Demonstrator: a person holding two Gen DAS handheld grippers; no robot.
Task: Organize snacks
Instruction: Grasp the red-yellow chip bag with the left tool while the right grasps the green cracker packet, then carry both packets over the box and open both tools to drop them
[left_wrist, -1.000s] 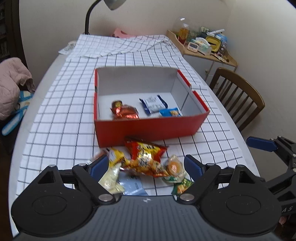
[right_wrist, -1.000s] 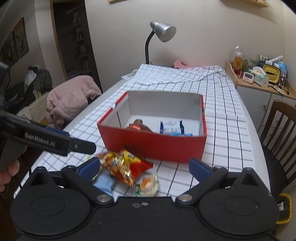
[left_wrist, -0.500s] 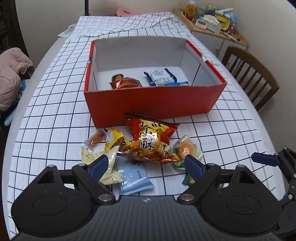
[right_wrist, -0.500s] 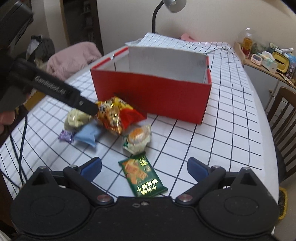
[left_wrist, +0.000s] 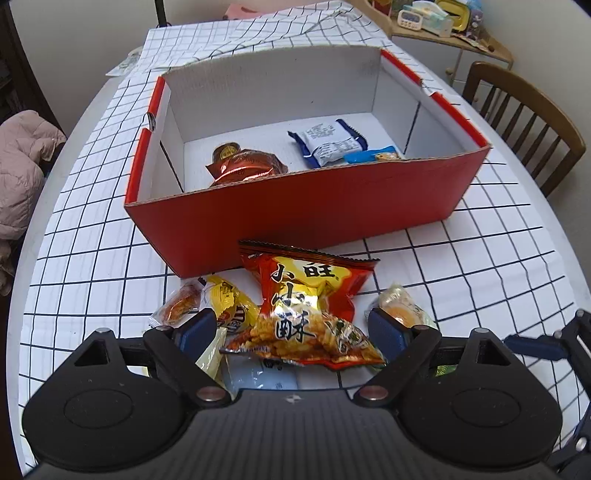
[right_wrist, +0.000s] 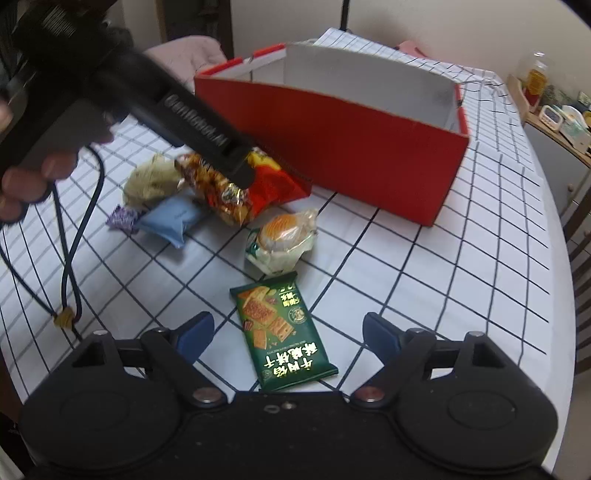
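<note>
My left tongs (left_wrist: 291, 326), spread wide and gripping nothing, have dropped in a second to straddle the red snack bag (left_wrist: 304, 306) near the surface's front edge, just before the red box (left_wrist: 295, 206); I judge a pickup is imminent. My right tongs (right_wrist: 288, 332), equally wide and empty, have closed on the green cracker packet (right_wrist: 282, 332), which only their camera shows whole, while only the left view sees the three snacks already boxed.

Soft, even indoor light is given from above, with glare caught on the foil snack bag (left_wrist: 303, 314). Straight grid lines on the desk (right_wrist: 461, 266) are bent by fisheye distortion, and the left hand-held gripper (right_wrist: 236, 173) is rendered motion-blurred in the right wrist view
</note>
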